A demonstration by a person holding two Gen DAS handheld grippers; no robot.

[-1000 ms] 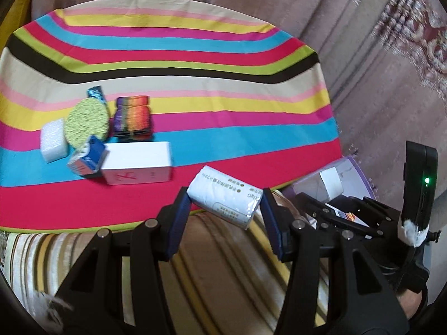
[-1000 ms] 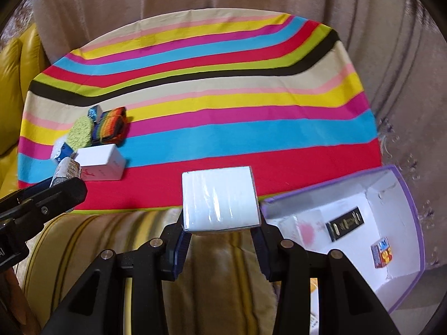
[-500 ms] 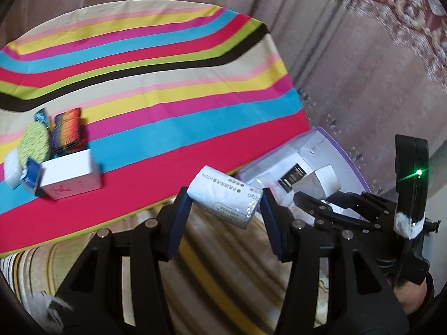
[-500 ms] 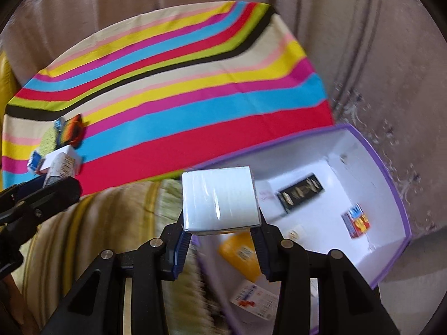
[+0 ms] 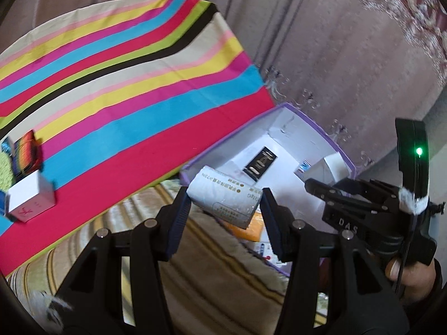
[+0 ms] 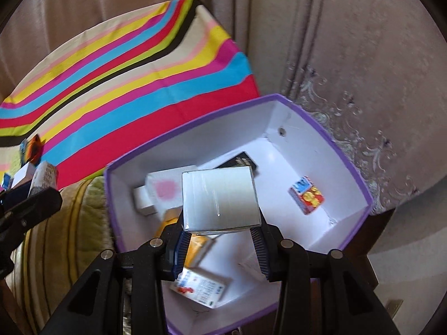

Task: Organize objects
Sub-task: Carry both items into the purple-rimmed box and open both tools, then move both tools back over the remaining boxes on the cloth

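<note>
Beige-pink curtains hang behind a table covered by a cloth of bright curved stripes in red, blue, yellow, pink and black. Beside the table's right end sits an open white cardboard box with a purple rim, and between box and table lies a striped olive and cream cushion.

The left gripper is clamped on a white paper-wrapped roll with dark printed lettering, its blue-padded fingers pressing each end. The roll is tilted and held in the air over the near corner of the box. The right gripper is closed on a plain white rectangular carton wrapped in clear film, held above the inside of the box.

On the box floor I can see a black flat packet with gold print, a small carton printed in red, blue and yellow near the right wall, a white pack with a pink blotch, an orange packet and a white pack with red and blue print nearest the gripper.

Back at the table's left end a white box with a red mark stands, touching a rainbow-striped folded cloth behind it, with a green round sponge just beside them at the frame edge.
</note>
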